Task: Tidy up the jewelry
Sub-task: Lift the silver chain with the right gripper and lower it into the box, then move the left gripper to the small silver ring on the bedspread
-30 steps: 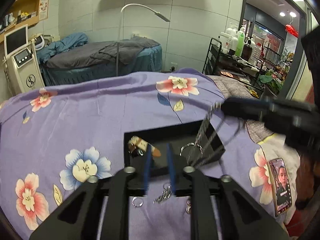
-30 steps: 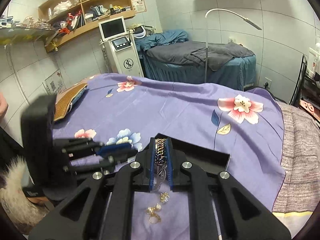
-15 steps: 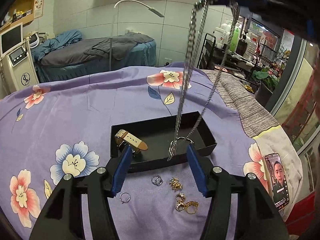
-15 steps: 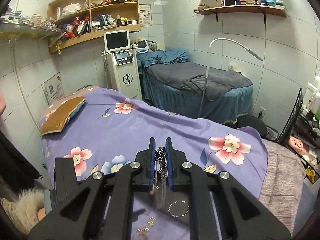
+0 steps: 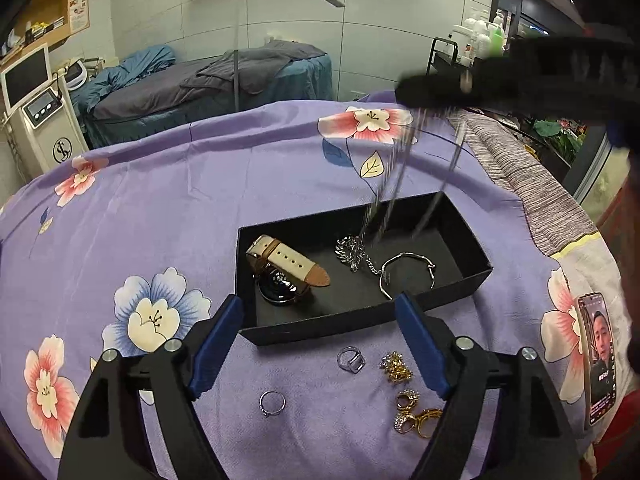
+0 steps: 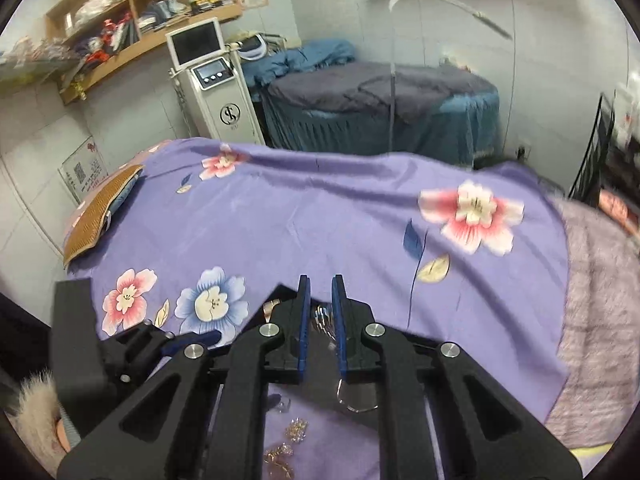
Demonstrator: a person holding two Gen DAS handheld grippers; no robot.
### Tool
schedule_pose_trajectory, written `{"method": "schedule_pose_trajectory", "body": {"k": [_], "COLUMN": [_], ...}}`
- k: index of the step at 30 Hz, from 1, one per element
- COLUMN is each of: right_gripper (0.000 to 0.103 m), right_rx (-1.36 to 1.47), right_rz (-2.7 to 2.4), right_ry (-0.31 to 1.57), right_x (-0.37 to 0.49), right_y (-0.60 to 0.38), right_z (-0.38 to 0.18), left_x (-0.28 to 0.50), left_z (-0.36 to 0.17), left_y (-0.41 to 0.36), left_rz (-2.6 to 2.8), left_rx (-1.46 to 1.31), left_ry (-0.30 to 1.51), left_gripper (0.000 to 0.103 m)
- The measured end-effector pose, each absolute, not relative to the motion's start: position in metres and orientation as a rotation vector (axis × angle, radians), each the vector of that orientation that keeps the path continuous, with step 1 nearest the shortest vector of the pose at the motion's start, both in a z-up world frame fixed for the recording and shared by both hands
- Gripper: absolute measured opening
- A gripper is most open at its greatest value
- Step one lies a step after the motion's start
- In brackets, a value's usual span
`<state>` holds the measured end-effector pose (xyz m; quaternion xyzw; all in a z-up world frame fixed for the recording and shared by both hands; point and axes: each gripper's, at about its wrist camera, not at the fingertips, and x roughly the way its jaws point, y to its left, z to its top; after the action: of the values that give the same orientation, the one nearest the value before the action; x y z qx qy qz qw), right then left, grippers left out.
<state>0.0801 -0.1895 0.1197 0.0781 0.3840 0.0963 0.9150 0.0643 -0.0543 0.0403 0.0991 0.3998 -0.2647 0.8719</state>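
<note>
A black tray (image 5: 360, 322) sits on the purple floral bedspread and holds a watch with a cream strap (image 5: 286, 266), a silver bangle (image 5: 408, 270) and the piled end of a silver chain (image 5: 354, 252). The chain runs up, blurred, to my right gripper (image 5: 436, 92), which hangs over the tray. In the right wrist view the right gripper (image 6: 319, 304) has a narrow gap between its jaws with the chain (image 6: 322, 320) hanging there. My left gripper (image 5: 320, 320) is open and empty at the tray's near wall. Two silver rings (image 5: 351, 359) and gold pieces (image 5: 408, 404) lie in front of the tray.
A phone (image 5: 596, 356) lies at the bed's right edge. A brown cushion (image 6: 100, 216) lies at the bed's far left. A treatment machine (image 6: 216, 84), a blue-covered couch (image 6: 380, 112) and a lamp stand behind the bed.
The right gripper has come down over the tray, and the chain's lower end now lies piled inside it. Its jaws have parted slightly. The left gripper has opened wide.
</note>
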Motion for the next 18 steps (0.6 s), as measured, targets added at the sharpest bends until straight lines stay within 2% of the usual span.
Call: {"method": "schedule_pose_trajectory", "body": {"k": [3,4,5,6,10,12,16,18], "right_gripper": [0.018,0.032,0.051,0.057,0.058,0.061,0.073,0.073], "right_rx": [0.204,0.214,0.223,0.231,0.281,0.282,0.251,0.240], "right_rz": [0.183,0.183,0.181,0.171,0.138,0.119,0.088,0.086], "right_ry": [0.835,0.855,0.868,0.870,0.874,0.881,0.882,0.877], "right_x": [0.085,0.086,0.087,0.086,0.078,0.073,0.056,0.048], "right_y": [-0.195,-0.196,-0.196,-0.197,-0.205,-0.207,-0.206,-0.204], "right_z": [0.094,0.084,0.077,0.072,0.059,0.057,0.053,0.053], "left_x": [0.065,0.065,0.065,0.064,0.061,0.059,0.056,0.051], "left_z": [0.035,0.034,0.033,0.032,0.028,0.026,0.020,0.018], "left_y": [-0.051,-0.051,-0.051,-0.051,-0.048,-0.045,-0.036,-0.032], "left_rz": [-0.543,-0.541,-0.535,-0.529,-0.503,-0.497,-0.475,-0.473], "left_rx": [0.195,0.197,0.201,0.205,0.226,0.223,0.205,0.199], "left_ry": [0.847,0.851,0.854,0.854,0.851,0.854,0.873,0.874], "left_gripper": [0.087,0.088,0.088,0.089,0.092,0.093,0.097,0.097]}}
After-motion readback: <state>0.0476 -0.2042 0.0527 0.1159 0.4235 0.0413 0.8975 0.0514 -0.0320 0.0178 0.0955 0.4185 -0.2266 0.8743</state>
